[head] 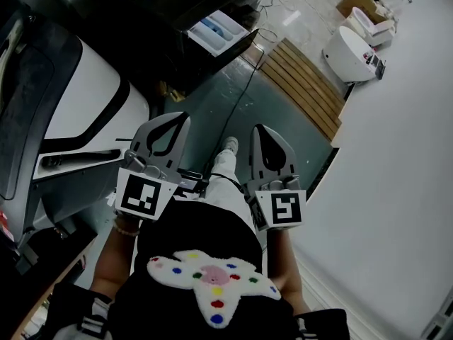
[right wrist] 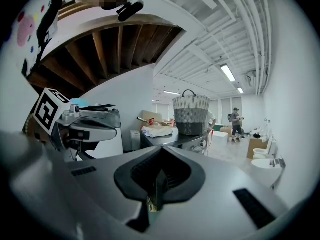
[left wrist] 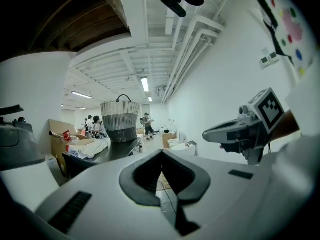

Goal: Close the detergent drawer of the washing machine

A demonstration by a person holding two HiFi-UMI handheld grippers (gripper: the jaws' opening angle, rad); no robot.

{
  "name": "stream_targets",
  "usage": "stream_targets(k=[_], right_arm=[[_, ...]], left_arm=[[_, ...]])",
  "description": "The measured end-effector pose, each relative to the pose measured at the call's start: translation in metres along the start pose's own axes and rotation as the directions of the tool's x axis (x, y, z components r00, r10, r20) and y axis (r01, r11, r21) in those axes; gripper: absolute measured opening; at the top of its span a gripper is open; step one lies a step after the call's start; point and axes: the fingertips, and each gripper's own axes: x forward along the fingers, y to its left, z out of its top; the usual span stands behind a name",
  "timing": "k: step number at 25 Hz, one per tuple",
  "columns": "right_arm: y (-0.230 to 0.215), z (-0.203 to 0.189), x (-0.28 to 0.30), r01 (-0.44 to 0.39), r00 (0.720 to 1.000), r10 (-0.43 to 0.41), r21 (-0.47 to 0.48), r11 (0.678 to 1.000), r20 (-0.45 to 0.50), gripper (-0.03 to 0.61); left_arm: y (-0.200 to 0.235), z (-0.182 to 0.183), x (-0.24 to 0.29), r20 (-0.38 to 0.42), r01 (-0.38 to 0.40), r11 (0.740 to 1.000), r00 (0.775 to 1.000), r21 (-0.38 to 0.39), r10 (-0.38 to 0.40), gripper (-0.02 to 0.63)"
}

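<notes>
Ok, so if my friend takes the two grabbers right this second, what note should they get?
Left gripper: jaws shut, holding nothing.
Right gripper: jaws shut, holding nothing.
Both are held side by side in front of the person, touching nothing.
Detergent drawer: pulled out of the dark washing machine, well ahead of both grippers, with its blue compartments showing.
Done: nothing yet; the drawer is open.
Left: walk up to the machine, put a gripper against the drawer front and push it in flush.

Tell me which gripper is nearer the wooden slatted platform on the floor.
Right. In the head view the right gripper sits just below-left of the wooden slatted platform; the left gripper is farther left, beyond the person's leg.
</notes>
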Motion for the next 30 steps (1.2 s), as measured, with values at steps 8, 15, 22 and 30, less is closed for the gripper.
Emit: stream_targets(k=[8,15,22,30], right_arm=[[-0.053,0.000,0.035,-0.041,0.999,0.041,-0.002,0.999,-0.010,0.002],[-0.099,0.005,0.069,-0.112,0.994,0.111,-0.029,0.993,-0.019,0.002],[-0.142,0.013,0.104,-0.203,0.979,0.202,-0.060,0.977,-0.022,0.002],[-0.177,0.016,0.127,-0.269,0.963,0.269,-0.116,0.956,-0.022,0.002]], left_arm=[[-0.004,0.005,0.056,-0.021,-0.012,1.000,1.000,0.010,0.012,0.011],[-0.002,0.016,0.115,-0.029,-0.068,0.998,0.997,-0.008,0.068,0.011],[-0.004,0.027,0.168,-0.045,-0.119,0.993,0.992,-0.012,0.118,0.011],[-0.005,0.031,0.210,-0.070,-0.172,0.985,0.983,-0.018,0.170,0.011]])
